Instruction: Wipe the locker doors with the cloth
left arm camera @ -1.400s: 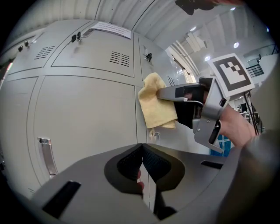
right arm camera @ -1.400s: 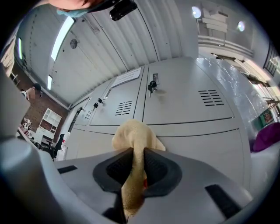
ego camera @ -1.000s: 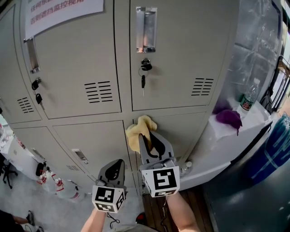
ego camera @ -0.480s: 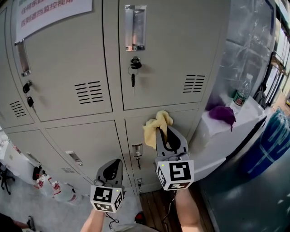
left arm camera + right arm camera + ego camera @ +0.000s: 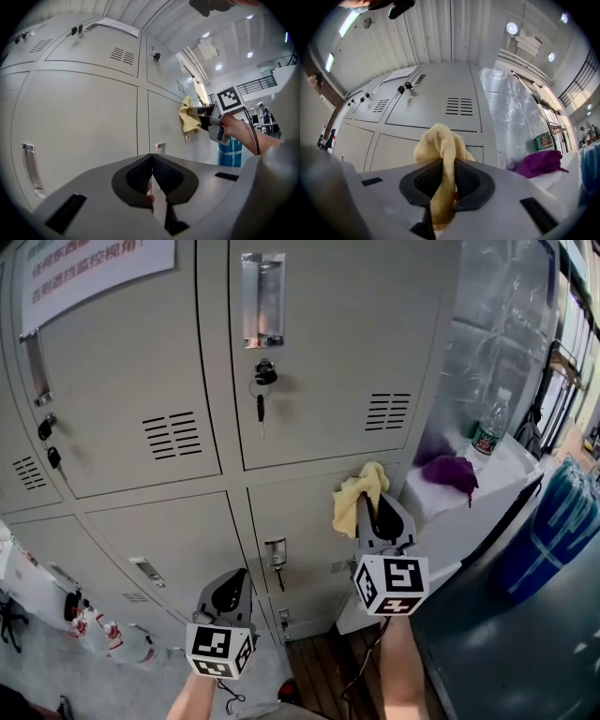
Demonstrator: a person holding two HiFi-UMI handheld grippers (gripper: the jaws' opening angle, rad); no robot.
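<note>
- Cloth [image 5: 354,501], yellow, gripped by right tongs [image 5: 379,507] against a lower locker door [image 5: 291,521].
- Left tongs [image 5: 234,579] clenched on nothing, held lower, apart from cloth.

A pale yellow soft cloth [image 5: 359,495] is set against beige-grey metal locker doors [image 5: 319,343] marked with dark slotted vents. The right gripper [image 5: 380,512] and left gripper [image 5: 232,579] are finished in mid-grey, with black ribbed pads on the jaws and white cubes printed with black square markers. A white paper notice [image 5: 89,268] is lettered in red. A crumpled purple cloth [image 5: 448,471] is seen on a white tabletop [image 5: 441,514]. A blue plastic barrel [image 5: 553,531] is banded in lighter blue.
</note>
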